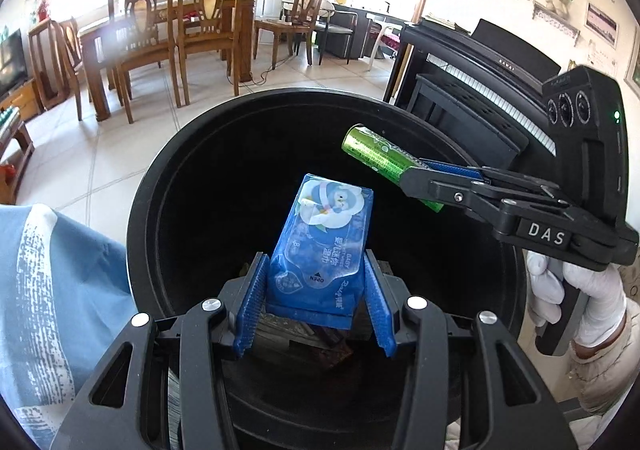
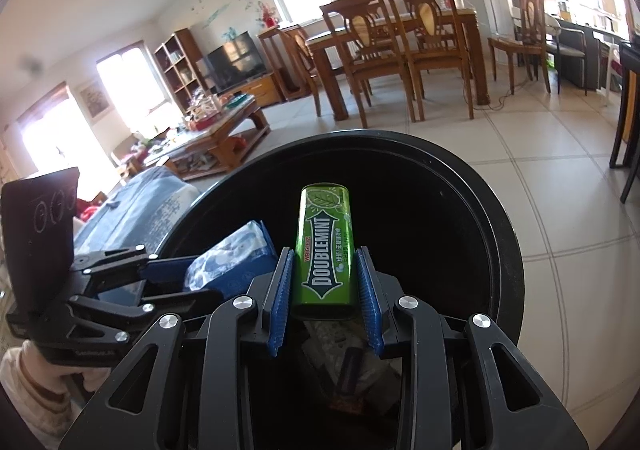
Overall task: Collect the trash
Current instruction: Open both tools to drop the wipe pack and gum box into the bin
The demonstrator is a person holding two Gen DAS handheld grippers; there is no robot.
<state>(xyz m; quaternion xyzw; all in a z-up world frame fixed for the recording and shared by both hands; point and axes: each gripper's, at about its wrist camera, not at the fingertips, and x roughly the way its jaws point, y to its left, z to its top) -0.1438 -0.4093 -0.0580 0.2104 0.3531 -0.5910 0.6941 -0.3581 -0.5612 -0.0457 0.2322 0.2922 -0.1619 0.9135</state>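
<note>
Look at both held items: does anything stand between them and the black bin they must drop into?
Nothing visible does. The left gripper holds the blue wipes pack and the right gripper holds the green gum container, both over the open mouth of the black bin. No lid shows; only earlier trash lies at the bottom.

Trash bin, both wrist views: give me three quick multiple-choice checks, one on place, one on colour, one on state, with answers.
1. Where is the blue wipes pack?
A. on the floor
B. held over the open black bin
C. on the dining table

2. What colour is the Doublemint gum pack?
A. green
B. red
C. white

3. How is the right gripper?
A. open and empty
B. out of view
C. shut on the gum pack

Answers:
1. B, the left gripper grips it with the bin's dark interior behind.
2. A, its wrapper is bright green.
3. C, both blue pads press its sides.
</note>
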